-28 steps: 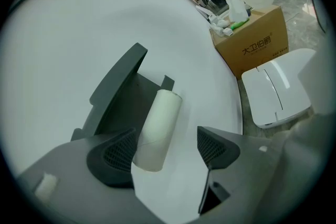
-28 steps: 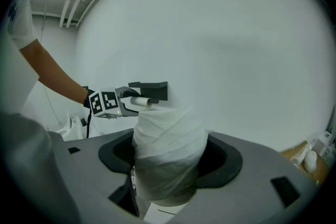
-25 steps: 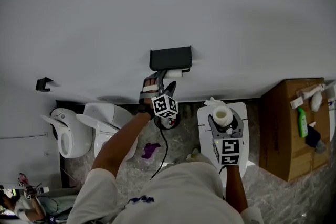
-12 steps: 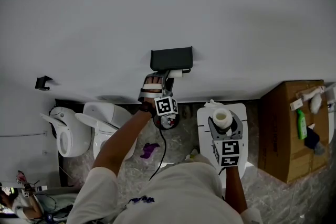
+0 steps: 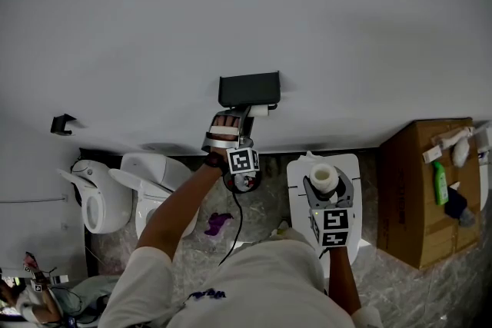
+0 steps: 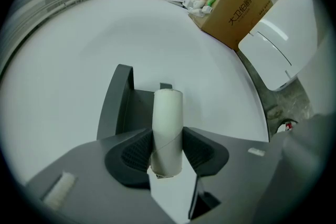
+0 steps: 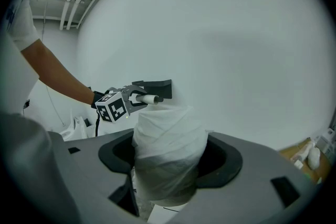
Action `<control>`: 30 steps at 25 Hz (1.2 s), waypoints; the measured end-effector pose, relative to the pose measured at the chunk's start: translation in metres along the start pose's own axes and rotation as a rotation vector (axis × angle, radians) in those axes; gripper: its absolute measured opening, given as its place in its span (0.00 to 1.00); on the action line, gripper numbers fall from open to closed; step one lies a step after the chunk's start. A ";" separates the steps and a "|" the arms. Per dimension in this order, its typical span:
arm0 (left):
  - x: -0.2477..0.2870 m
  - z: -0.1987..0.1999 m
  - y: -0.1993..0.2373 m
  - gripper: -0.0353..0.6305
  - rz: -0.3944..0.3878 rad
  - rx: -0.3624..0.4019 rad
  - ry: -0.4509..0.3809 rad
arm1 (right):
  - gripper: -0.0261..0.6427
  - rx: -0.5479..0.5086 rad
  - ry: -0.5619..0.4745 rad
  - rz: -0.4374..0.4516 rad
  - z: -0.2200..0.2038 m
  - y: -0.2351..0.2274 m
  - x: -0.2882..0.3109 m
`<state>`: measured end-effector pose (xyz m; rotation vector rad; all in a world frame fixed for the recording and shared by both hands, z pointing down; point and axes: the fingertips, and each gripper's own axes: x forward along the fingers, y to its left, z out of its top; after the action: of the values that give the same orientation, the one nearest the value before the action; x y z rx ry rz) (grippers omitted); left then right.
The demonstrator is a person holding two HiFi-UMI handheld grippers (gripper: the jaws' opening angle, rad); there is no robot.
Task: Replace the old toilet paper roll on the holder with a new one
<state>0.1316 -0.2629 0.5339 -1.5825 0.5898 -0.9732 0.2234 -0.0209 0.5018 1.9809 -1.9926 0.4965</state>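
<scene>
Nearest, right gripper [image 5: 324,188]: jaws clamped around the new toilet paper roll [image 7: 167,144], which stands upright between them. Farther out, left gripper [image 6: 167,150]: jaws have just been closing and now pinch the bare cardboard tube [image 6: 167,113], pads touching both sides. Tube sits at the dark holder [image 5: 249,88] on the white wall [image 5: 231,4].

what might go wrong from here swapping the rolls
The left gripper has just been closing its fingers on the empty tube on the holder; a hard squeeze may crush it, or it may snag when pulled off. The soft new roll in the right gripper looks bulged and may slip.
</scene>
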 end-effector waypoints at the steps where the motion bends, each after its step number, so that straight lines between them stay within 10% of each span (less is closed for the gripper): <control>1: 0.000 0.001 -0.001 0.32 -0.001 -0.002 0.000 | 0.51 0.002 0.001 0.000 -0.001 0.000 0.000; 30: 0.018 0.038 -0.001 0.32 -0.015 -0.005 -0.009 | 0.51 0.034 0.047 -0.029 -0.018 -0.014 -0.003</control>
<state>0.1728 -0.2558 0.5387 -1.5971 0.5753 -0.9759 0.2367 -0.0101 0.5170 1.9962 -1.9368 0.5685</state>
